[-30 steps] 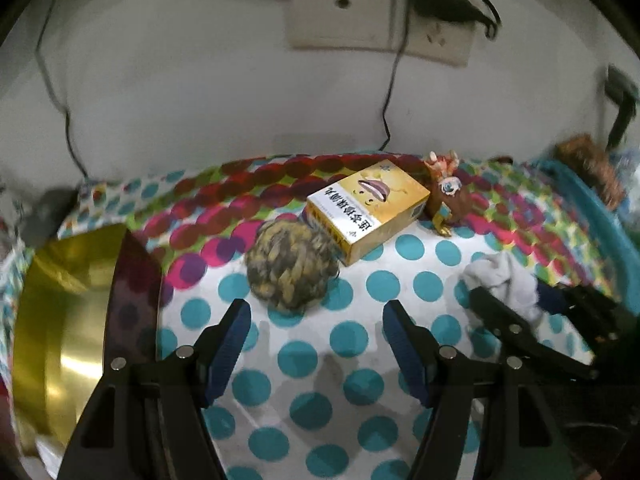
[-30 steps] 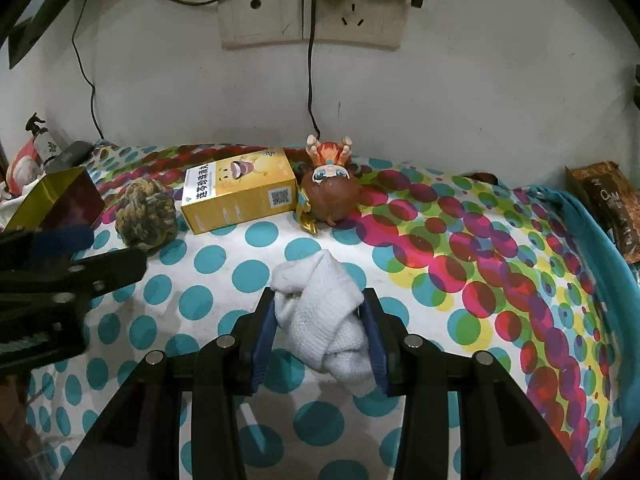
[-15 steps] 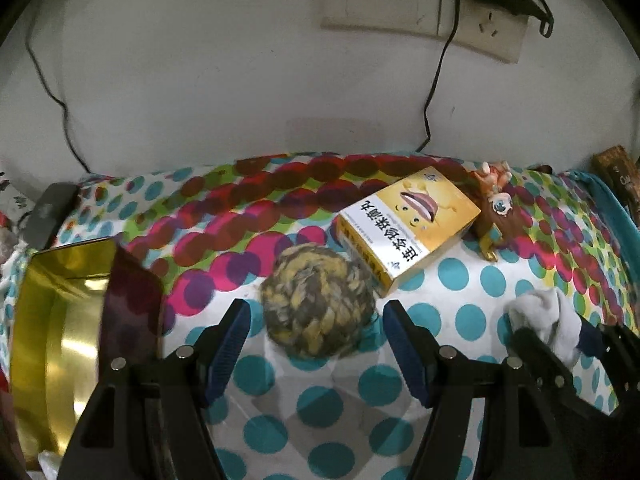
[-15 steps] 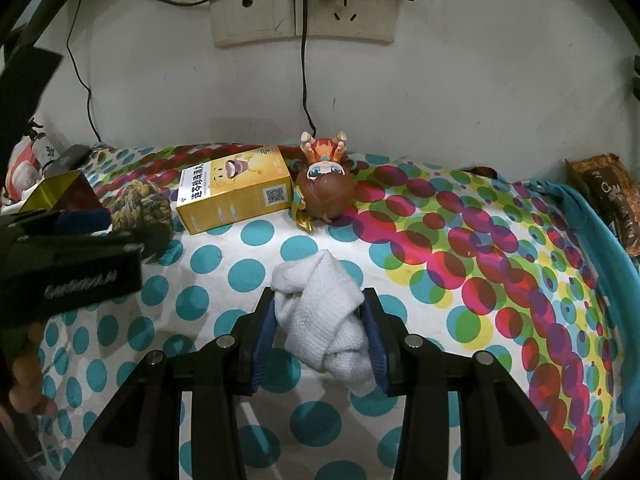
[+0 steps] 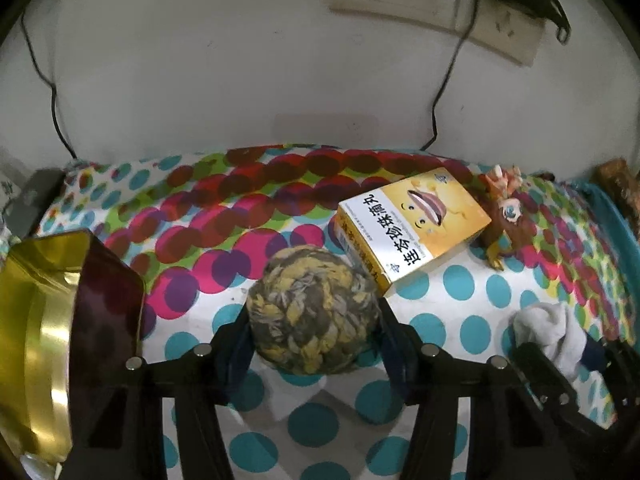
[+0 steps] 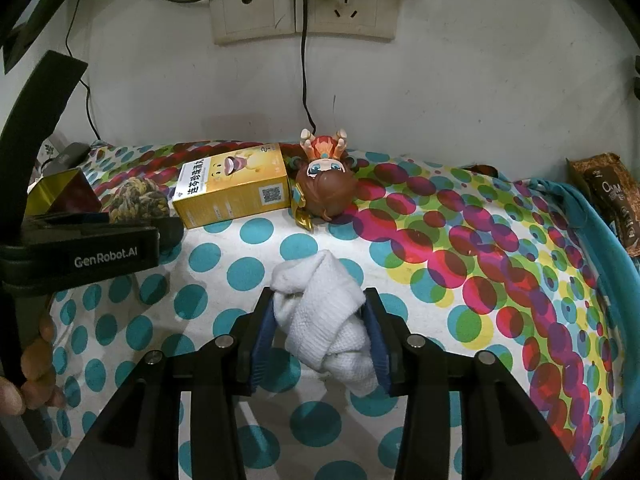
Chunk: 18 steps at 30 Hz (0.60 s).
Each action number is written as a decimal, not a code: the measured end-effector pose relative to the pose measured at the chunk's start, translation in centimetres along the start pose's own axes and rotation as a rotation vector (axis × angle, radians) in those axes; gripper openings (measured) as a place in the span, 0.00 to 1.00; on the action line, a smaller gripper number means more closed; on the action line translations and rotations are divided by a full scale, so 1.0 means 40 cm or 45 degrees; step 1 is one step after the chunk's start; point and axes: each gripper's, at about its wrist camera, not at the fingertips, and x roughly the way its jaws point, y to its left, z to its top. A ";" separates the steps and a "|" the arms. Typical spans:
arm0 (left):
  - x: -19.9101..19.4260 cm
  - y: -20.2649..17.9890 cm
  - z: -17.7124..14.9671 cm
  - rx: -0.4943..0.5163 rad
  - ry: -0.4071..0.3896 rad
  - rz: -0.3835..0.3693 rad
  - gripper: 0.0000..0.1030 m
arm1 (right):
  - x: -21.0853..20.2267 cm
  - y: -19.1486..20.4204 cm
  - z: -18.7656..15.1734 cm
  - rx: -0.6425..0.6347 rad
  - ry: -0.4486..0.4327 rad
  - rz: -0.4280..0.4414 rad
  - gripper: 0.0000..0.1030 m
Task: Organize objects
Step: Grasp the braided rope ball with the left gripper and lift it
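Braided yellow-grey rope ball (image 5: 313,312) sits dead ahead at twelve o'clock of my left gripper (image 5: 313,322), both fingers flanking its widest part and seemingly touching, though I cannot tell if they squeeze yet. Gold tin (image 5: 44,328) lies open at nine o'clock, close beside, so I judge this hand carries the ball there. Yellow box (image 5: 412,226) touches the ball at one o'clock.

From the right wrist, my right gripper (image 6: 322,334) is clamped on the white sock (image 6: 324,320); the tin (image 6: 60,196) lies far off at ten o'clock, beyond my left gripper.
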 end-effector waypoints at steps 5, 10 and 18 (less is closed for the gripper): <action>-0.003 -0.013 -0.006 0.038 -0.011 0.017 0.55 | 0.001 0.001 0.001 -0.001 0.001 0.000 0.39; -0.006 -0.018 -0.008 0.040 -0.007 0.039 0.55 | 0.003 0.003 -0.001 -0.001 0.004 -0.002 0.40; -0.064 -0.012 -0.013 0.003 -0.021 0.027 0.55 | 0.004 0.006 0.001 -0.004 0.005 -0.004 0.40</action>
